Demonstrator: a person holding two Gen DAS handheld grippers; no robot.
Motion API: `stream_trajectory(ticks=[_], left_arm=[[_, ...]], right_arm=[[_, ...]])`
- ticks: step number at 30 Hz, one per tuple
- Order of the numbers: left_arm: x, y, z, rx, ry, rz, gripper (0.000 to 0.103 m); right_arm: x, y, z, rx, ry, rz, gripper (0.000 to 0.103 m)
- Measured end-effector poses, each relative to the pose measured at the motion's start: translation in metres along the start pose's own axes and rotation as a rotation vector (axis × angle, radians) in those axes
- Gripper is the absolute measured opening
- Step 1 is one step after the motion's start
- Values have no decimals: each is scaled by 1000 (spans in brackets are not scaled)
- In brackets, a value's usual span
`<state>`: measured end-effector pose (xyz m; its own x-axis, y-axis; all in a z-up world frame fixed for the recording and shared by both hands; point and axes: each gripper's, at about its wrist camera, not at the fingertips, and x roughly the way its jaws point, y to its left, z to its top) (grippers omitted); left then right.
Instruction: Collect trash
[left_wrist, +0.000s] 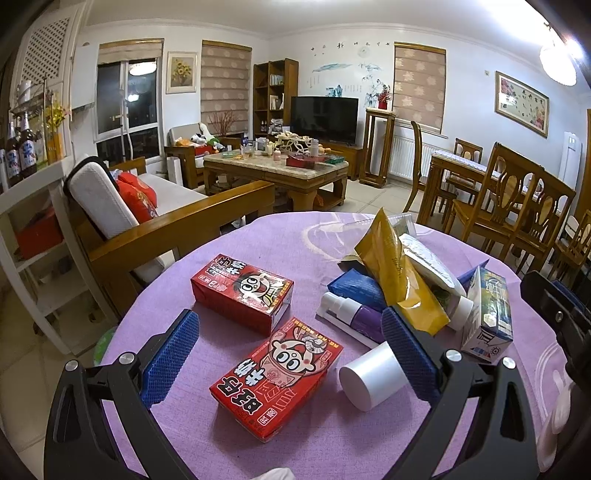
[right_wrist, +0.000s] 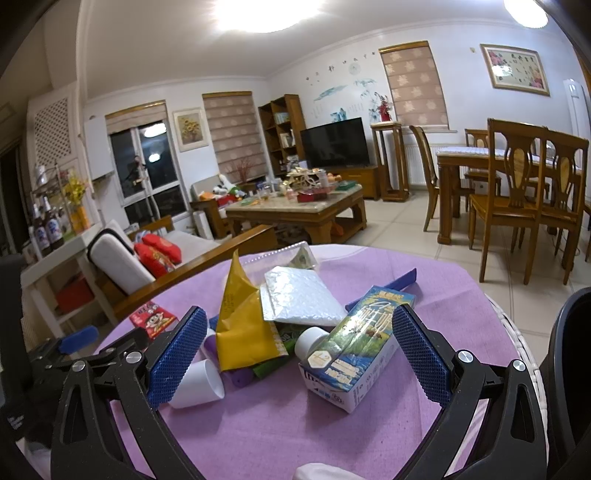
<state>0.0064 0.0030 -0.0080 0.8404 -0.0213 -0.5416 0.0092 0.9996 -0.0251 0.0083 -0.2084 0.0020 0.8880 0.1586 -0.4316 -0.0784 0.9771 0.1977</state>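
Trash lies on a round table with a purple cloth (left_wrist: 258, 236). In the left wrist view my left gripper (left_wrist: 291, 354) is open above a near red milk carton (left_wrist: 277, 376); a second red carton (left_wrist: 242, 291) lies beyond it. A white cup (left_wrist: 373, 374) lies on its side by the right finger. In the right wrist view my right gripper (right_wrist: 299, 356) is open around a blue-green milk carton (right_wrist: 354, 347), apart from both pads. A yellow pouch (right_wrist: 243, 321), a silver bubble mailer (right_wrist: 299, 295) and the white cup (right_wrist: 197, 384) lie left of it.
A wooden sofa (left_wrist: 177, 225) with red cushions stands behind the table on the left. A white shelf (left_wrist: 40, 236) with bottles is further left. Dining chairs (right_wrist: 524, 206) and a table stand to the right. A dark bin rim (right_wrist: 569, 354) shows at the right edge.
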Motion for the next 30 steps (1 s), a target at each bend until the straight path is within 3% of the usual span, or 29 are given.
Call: stream_trajectory(ticks=[30], left_arm=[[0,-4,-1,6,-2,3,98]], right_arm=[[0,-2,1,5,4,1,99]])
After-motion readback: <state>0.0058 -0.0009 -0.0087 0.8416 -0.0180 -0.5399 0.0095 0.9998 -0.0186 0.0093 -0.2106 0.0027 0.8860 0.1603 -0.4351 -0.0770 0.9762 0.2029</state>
